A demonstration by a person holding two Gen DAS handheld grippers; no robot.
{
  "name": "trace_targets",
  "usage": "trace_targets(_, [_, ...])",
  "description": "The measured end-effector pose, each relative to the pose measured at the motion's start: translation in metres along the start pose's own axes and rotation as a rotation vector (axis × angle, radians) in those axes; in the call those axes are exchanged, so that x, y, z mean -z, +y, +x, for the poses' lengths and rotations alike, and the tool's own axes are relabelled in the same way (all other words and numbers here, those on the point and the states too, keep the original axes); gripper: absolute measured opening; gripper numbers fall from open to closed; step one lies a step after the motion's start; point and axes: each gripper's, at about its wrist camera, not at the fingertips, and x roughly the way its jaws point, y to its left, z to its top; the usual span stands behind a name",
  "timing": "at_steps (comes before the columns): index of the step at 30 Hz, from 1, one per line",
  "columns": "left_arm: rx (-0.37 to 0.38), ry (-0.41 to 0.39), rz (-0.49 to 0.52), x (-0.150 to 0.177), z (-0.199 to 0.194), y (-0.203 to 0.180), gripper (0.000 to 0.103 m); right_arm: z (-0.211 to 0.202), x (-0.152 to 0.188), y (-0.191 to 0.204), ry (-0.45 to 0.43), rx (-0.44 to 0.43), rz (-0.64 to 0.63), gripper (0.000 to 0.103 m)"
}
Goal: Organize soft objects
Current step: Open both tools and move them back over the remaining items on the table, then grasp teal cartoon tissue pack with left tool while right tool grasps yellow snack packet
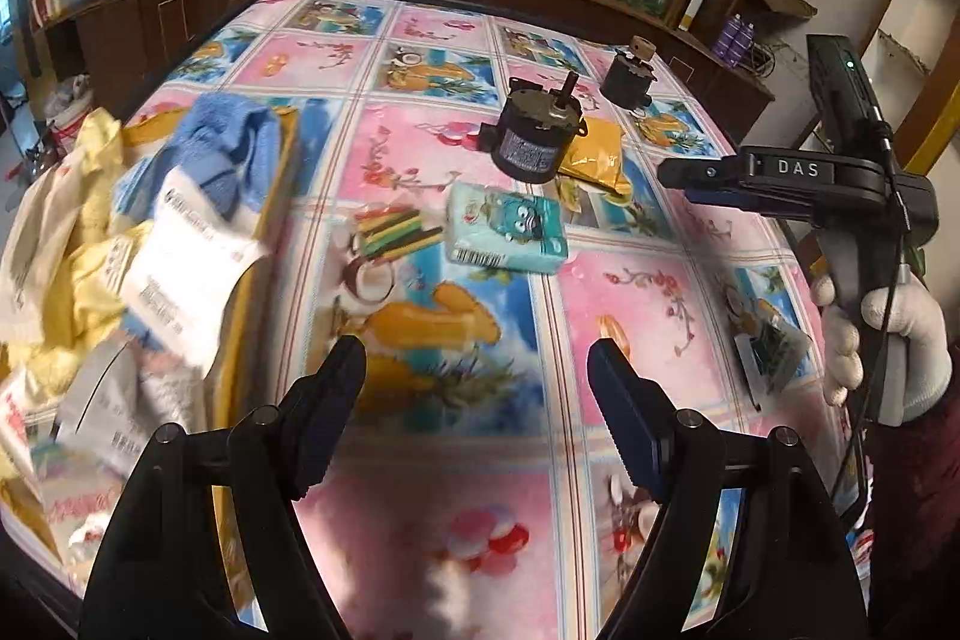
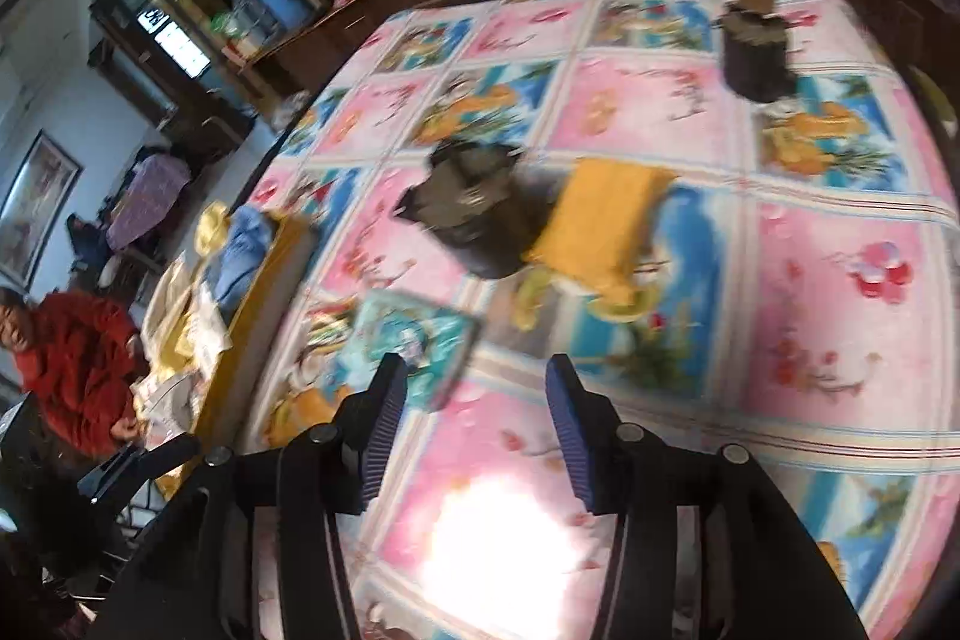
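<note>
A teal tissue pack (image 1: pixel 507 235) lies mid-table; it also shows blurred in the right wrist view (image 2: pixel 414 334). A yellow soft pouch (image 1: pixel 597 151) lies beside a black motor (image 1: pixel 531 139); the pouch also shows in the right wrist view (image 2: pixel 606 226). A yellow box (image 1: pixel 264 244) at the left holds a blue towel (image 1: pixel 222 148), yellow cloth and white packets. My left gripper (image 1: pixel 477 385) is open and empty above the table. My right gripper (image 2: pixel 474 400) is open and empty, near the tissue pack; it also shows in the left wrist view (image 1: pixel 678 178).
A second motor (image 1: pixel 627 76) stands at the back right. Coloured hair bands (image 1: pixel 393 232) and a small packet (image 1: pixel 771 346) lie on the patterned tablecloth (image 1: pixel 456 490). A dark wooden cabinet runs behind the table. A person in red (image 2: pixel 78 352) is at the left.
</note>
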Motion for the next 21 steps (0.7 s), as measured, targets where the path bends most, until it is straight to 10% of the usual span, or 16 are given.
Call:
trace_targets(11, [-0.079, 0.085, -0.016, -0.079, 0.098, -0.009, 0.077, 0.038, -0.049, -0.050, -0.041, 0.062, 0.256, 0.053])
trace_targets(21, [-0.030, 0.203, 0.091, -0.076, 0.132, -0.032, 0.077, 0.086, -0.068, -0.020, 0.071, 0.140, 0.106, 0.050])
